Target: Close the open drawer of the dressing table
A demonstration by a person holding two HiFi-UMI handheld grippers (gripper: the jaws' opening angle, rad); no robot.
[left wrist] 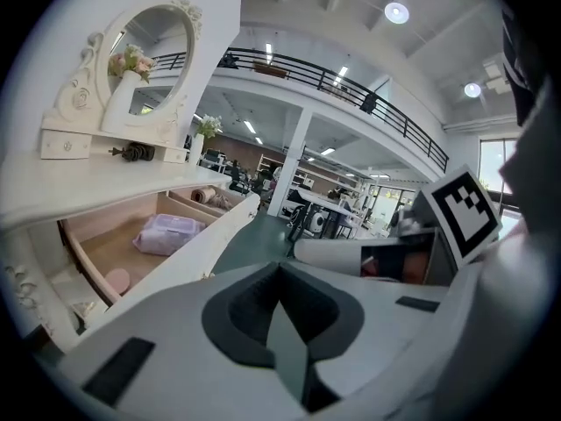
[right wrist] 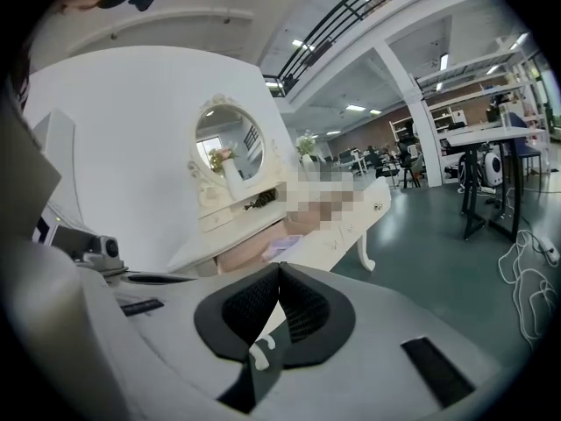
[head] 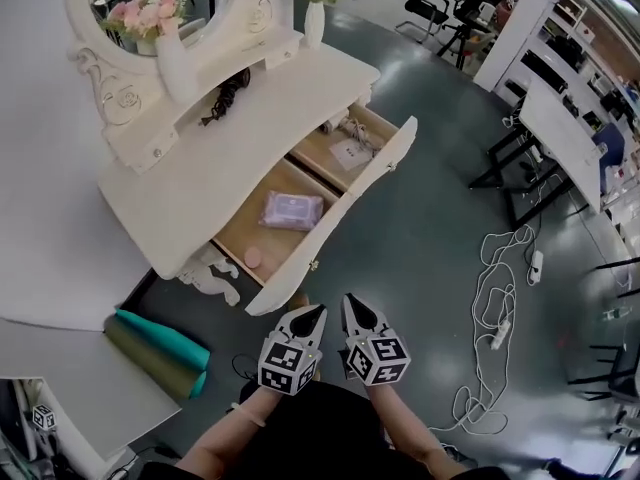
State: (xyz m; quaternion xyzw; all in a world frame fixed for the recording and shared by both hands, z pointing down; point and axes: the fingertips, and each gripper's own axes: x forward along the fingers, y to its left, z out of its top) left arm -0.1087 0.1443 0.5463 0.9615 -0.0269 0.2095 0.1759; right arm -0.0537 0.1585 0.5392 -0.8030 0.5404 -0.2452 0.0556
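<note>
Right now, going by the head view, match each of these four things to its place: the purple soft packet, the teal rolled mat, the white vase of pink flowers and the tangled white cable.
Things:
1. purple soft packet
2. teal rolled mat
3. white vase of pink flowers
4. tangled white cable

Places:
A. on the floor, at the head view's left
B. on the floor, at the head view's right
C. inside the open drawer
D. on the white dressing table

Pairs: 1-C, 2-A, 3-D, 4-B.
</note>
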